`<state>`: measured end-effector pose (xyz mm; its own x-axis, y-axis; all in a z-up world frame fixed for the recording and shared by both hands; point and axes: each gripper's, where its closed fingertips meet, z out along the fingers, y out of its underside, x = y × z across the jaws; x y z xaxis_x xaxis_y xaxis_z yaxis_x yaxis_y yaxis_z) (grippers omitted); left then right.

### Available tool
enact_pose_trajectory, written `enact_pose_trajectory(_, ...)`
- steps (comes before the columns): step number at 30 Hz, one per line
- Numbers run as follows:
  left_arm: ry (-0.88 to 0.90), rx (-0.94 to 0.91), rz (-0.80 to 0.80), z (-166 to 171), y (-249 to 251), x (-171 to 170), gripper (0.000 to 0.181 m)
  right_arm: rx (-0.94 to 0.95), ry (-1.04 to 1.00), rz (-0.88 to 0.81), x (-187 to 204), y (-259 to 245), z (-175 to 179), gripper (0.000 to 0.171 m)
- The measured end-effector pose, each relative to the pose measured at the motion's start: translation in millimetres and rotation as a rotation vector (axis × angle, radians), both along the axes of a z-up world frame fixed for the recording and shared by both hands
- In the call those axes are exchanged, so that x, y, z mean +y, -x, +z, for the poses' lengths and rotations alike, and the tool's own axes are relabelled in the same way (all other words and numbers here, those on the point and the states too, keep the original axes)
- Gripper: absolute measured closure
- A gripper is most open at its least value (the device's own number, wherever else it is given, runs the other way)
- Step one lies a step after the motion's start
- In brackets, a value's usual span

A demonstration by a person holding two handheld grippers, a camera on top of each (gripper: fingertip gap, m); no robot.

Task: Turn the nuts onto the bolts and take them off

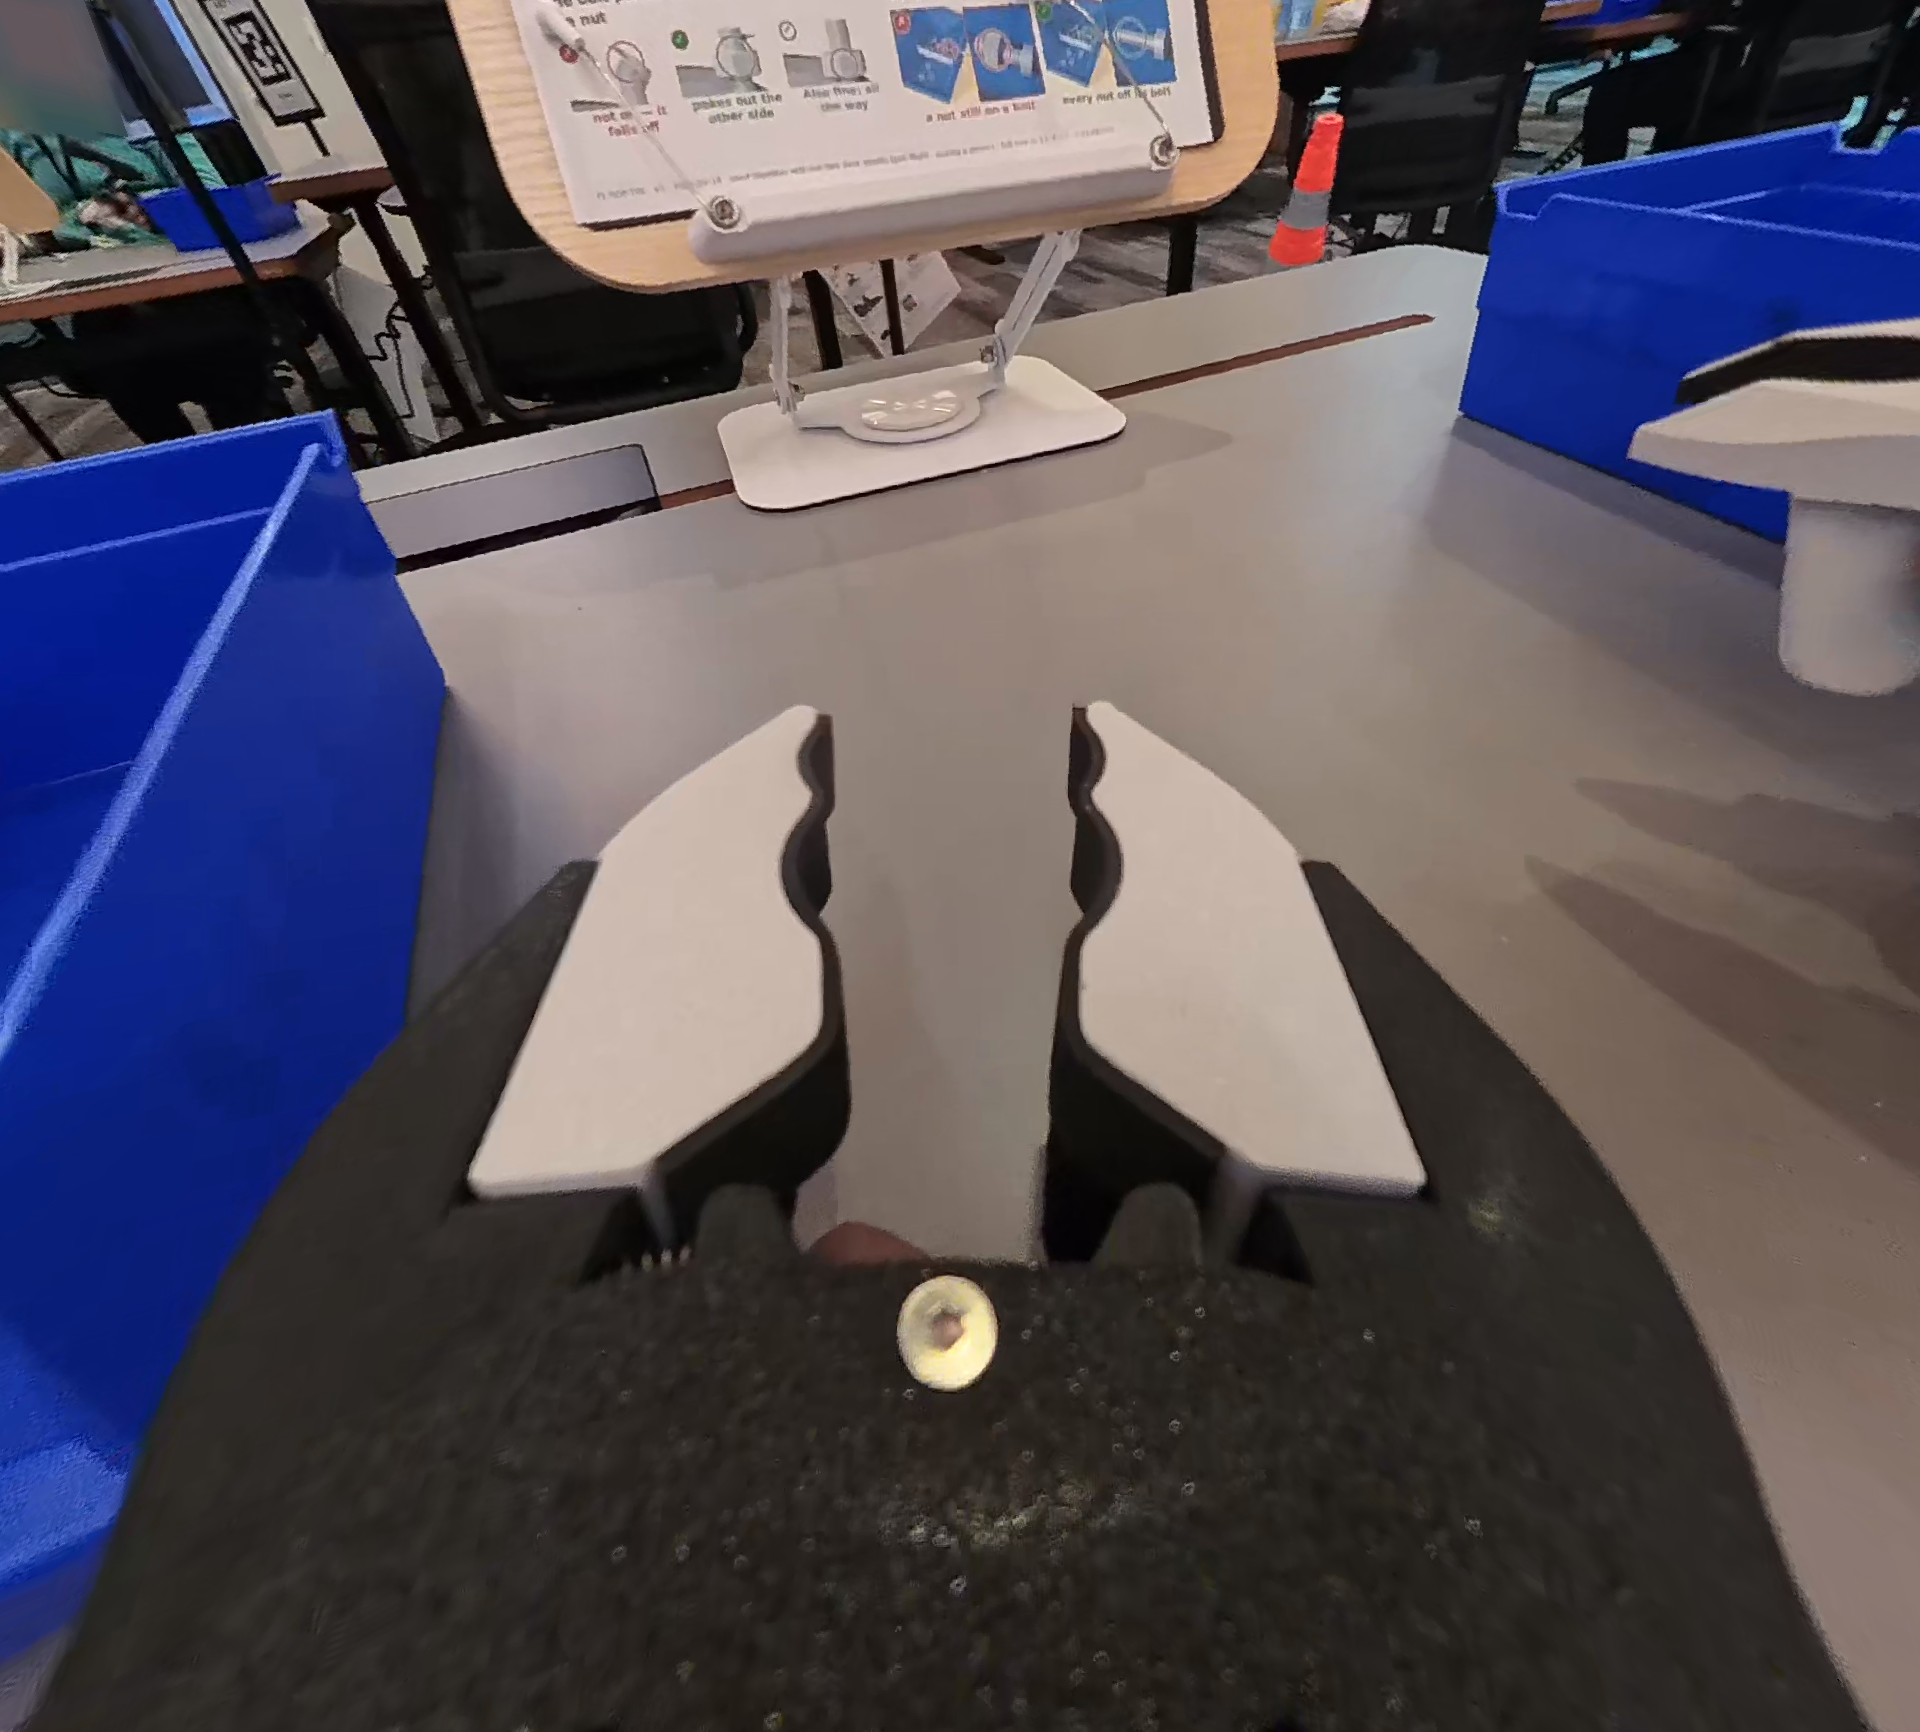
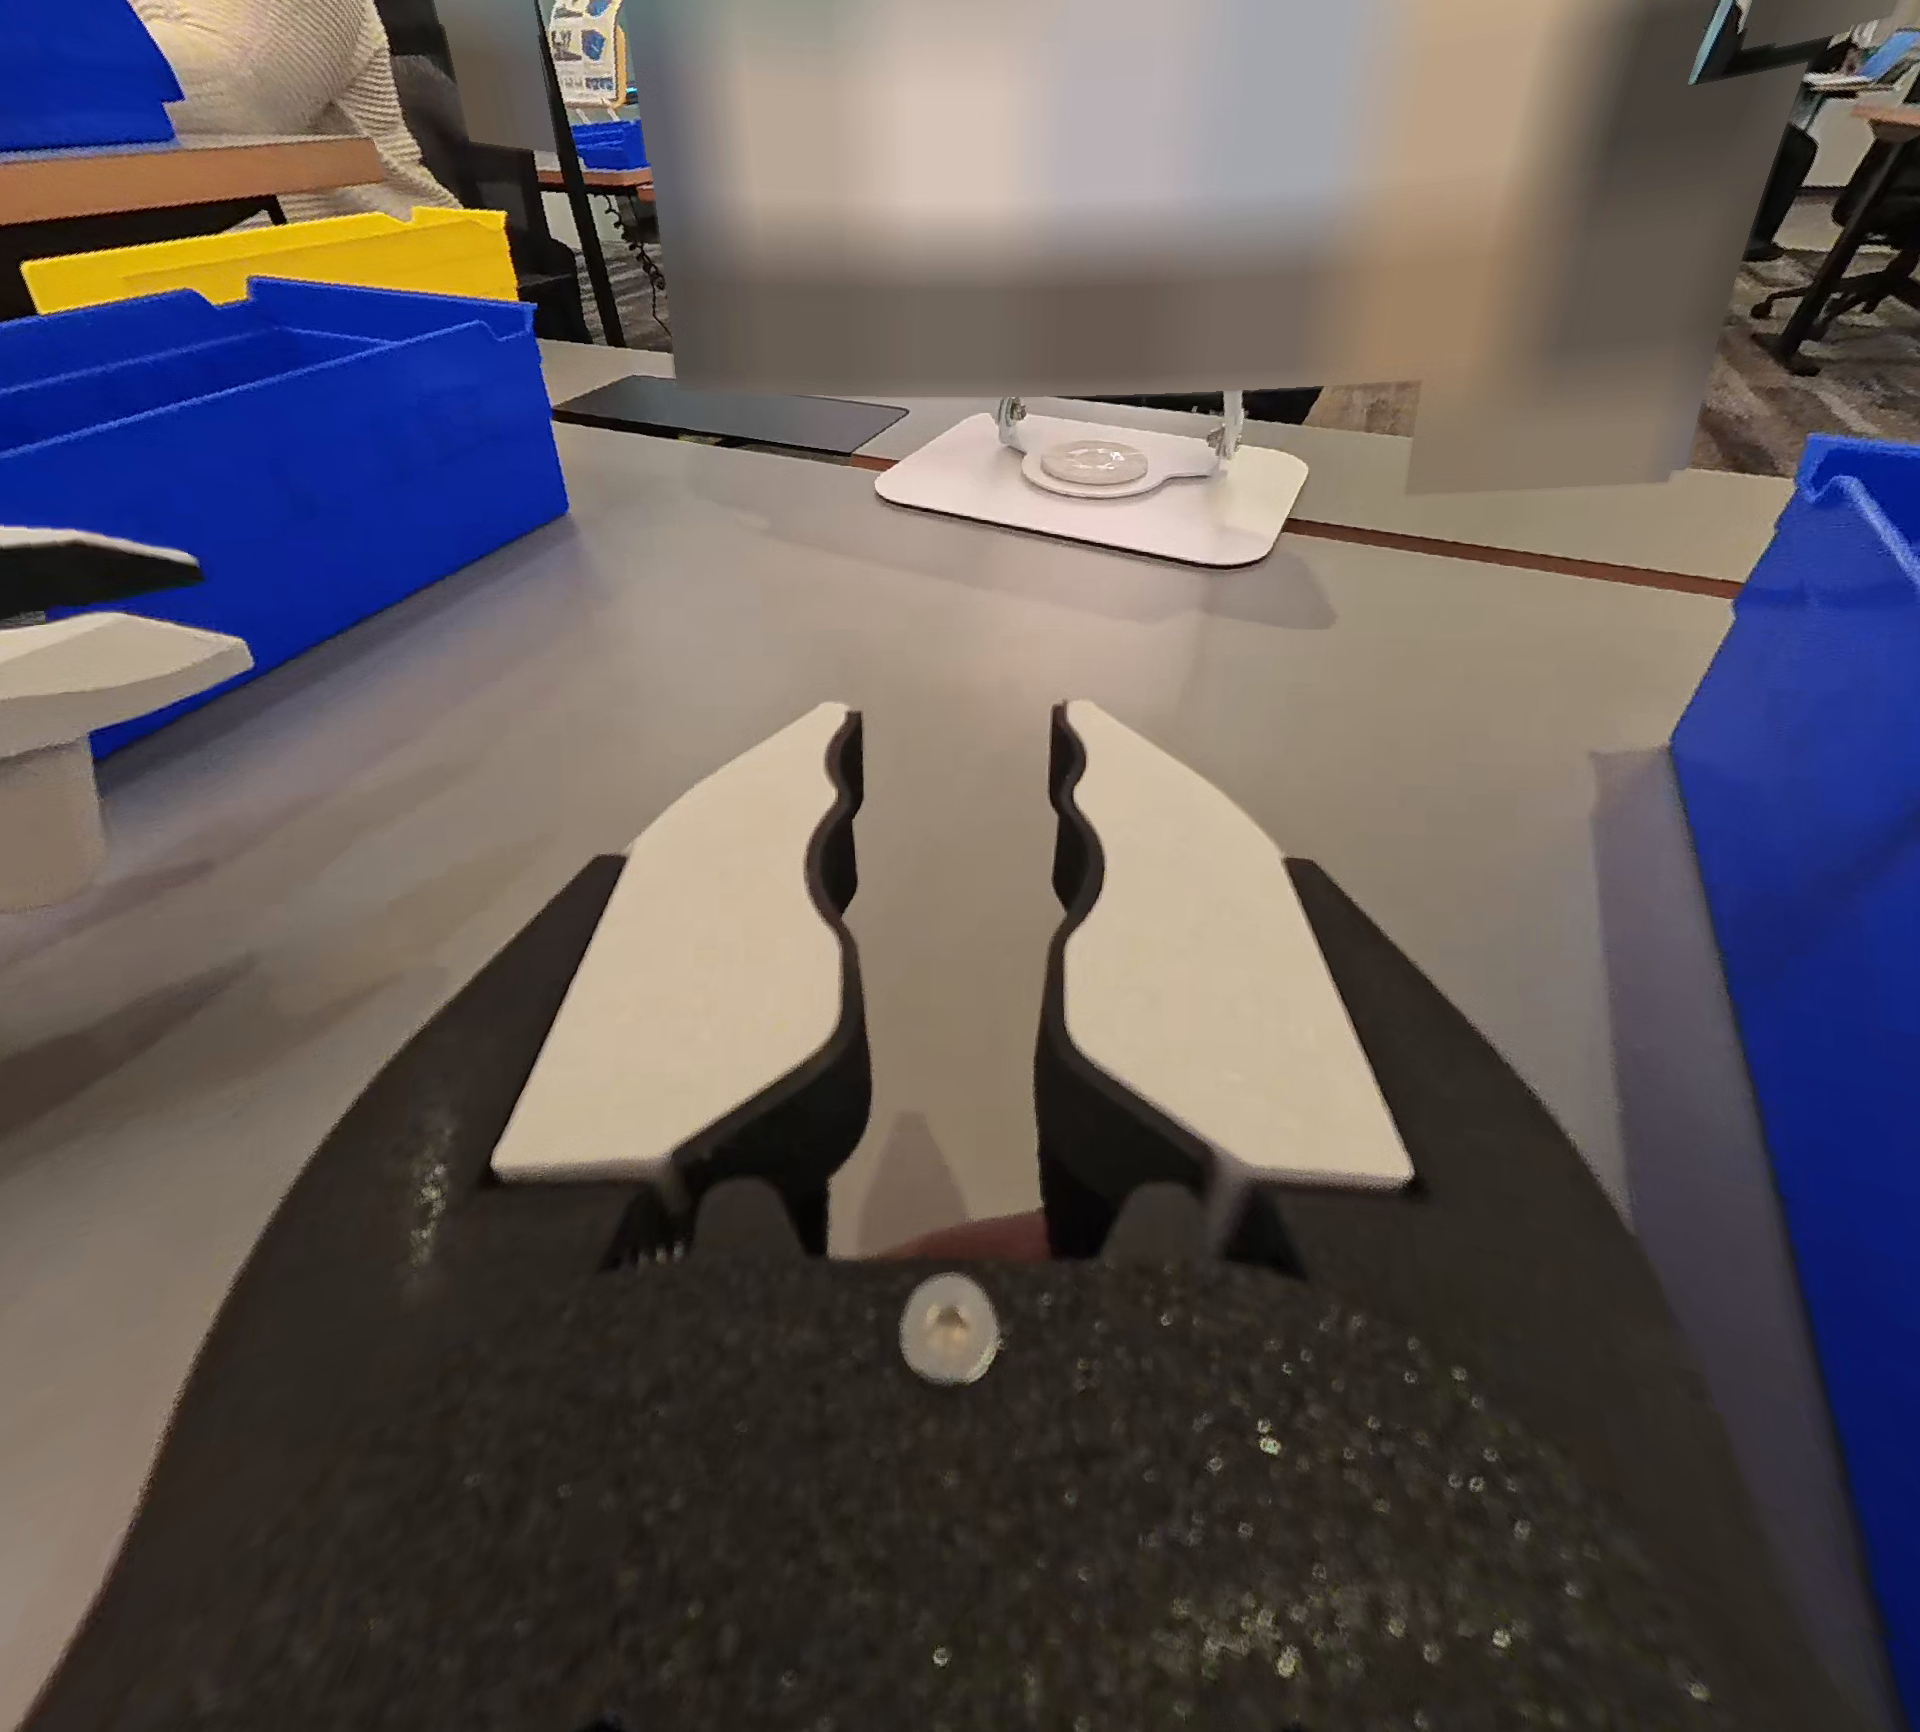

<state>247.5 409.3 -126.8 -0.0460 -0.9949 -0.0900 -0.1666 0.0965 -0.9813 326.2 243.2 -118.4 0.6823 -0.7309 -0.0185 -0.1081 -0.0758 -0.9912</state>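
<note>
Both grippers hover low over a bare grey table (image 1: 1195, 602), and neither holds anything. The left gripper (image 1: 951, 726) has its two pale fingers spread, with only tabletop showing in the gap between them. The right gripper (image 2: 956, 721) is spread as well, its gap slightly narrower and just as empty. In the left wrist view the right gripper shows at the far right edge as a pale finger with a white stub under it; in the right wrist view the left gripper pokes in the same way from the left edge. No nut or bolt can be seen in either view; if any lie inside the bins, the walls hide them. A blue bin (image 1: 187, 747) stands just beside the left gripper on the left, and a second blue bin (image 1: 1621, 332) stands at the far right of the table. A yellow bin (image 2: 312, 254) sits behind the left one. At the far middle of the table a white stand (image 1: 925, 435) holds up a wooden board (image 1: 540, 155) with a printed sheet (image 1: 831, 20) clipped to it.
</note>
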Motion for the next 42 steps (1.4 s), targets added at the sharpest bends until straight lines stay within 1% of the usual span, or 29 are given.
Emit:
enact_pose_trajectory(3,0.060,0.080,-0.097,5,5,-12,0.140,-0.008,0.011,0.005,1,2,-1,0.138)
enact_pose_trajectory(5,0.043,0.126,-0.165,30,13,-7,0.140,-0.017,0.021,0.005,1,2,0,0.138)
enact_pose_trajectory(6,-0.008,0.152,-0.189,44,16,2,0.140,-0.019,0.021,0.007,1,3,0,0.138)
enact_pose_trajectory(8,-0.171,0.229,-0.150,69,17,42,0.138,-0.015,0.014,0.013,1,3,0,0.139)
enact_pose_trajectory(10,-0.327,0.367,-0.100,78,10,93,0.135,-0.004,0.007,0.021,2,3,0,0.139)
enact_pose_trajectory(12,-0.416,0.560,-0.052,63,-3,148,0.133,-0.001,-0.003,0.023,2,3,1,0.139)
enact_pose_trajectory(14,-0.398,0.767,-0.055,30,-15,190,0.132,0.001,-0.008,0.021,1,3,1,0.139)
enact_pose_trajectory(16,-0.281,0.888,-0.088,-1,-29,210,0.135,-0.001,-0.014,0.016,-1,2,2,0.140)
enact_pose_trajectory(18,-0.193,0.959,-0.104,-25,-44,221,0.138,-0.002,-0.020,0.012,-3,2,3,0.141)
enact_pose_trajectory(19,-0.192,0.993,-0.103,-35,-49,227,0.138,-0.001,-0.022,0.011,-4,2,3,0.141)
enact_pose_trajectory(21,-0.244,1.060,-0.082,-53,-57,241,0.137,0.001,-0.022,0.011,-5,2,3,0.141)
enact_pose_trajectory(27,-0.343,1.191,-0.119,-84,-57,247,0.139,-0.003,-0.015,0.016,-4,3,2,0.142)
enact_pose_trajectory(28,-0.305,1.209,-0.167,-88,-55,240,0.164,-0.004,-0.014,0.018,-3,3,2,0.142)
enact_pose_trajectory(29,-0.285,1.215,-0.173,-89,-54,237,0.172,-0.005,-0.013,0.019,-3,3,2,0.142)
enact_pose_trajectory(32,-0.388,1.198,-0.188,-88,-55,238,0.172,-0.009,-0.005,0.018,-3,4,1,0.143)
enact_pose_trajectory(34,-0.376,1.158,-0.193,-87,-55,235,0.172,-0.009,-0.006,0.024,-2,5,1,0.144)
enact_pose_trajectory(36,-0.337,1.060,-0.198,-77,-57,230,0.172,-0.008,-0.005,0.030,-1,5,1,0.144)
enact_pose_trajectory(38,-0.267,0.952,-0.207,-58,-56,223,0.172,-0.009,0.000,0.037,1,7,0,0.145)
enact_pose_trajectory(40,-0.174,0.806,-0.198,-29,-54,213,0.172,-0.012,-0.001,0.057,4,9,0,0.145)
enact_pose_trajectory(42,-0.048,0.629,-0.264,8,-46,189,0.171,-0.020,0.000,0.082,8,12,2,0.144)
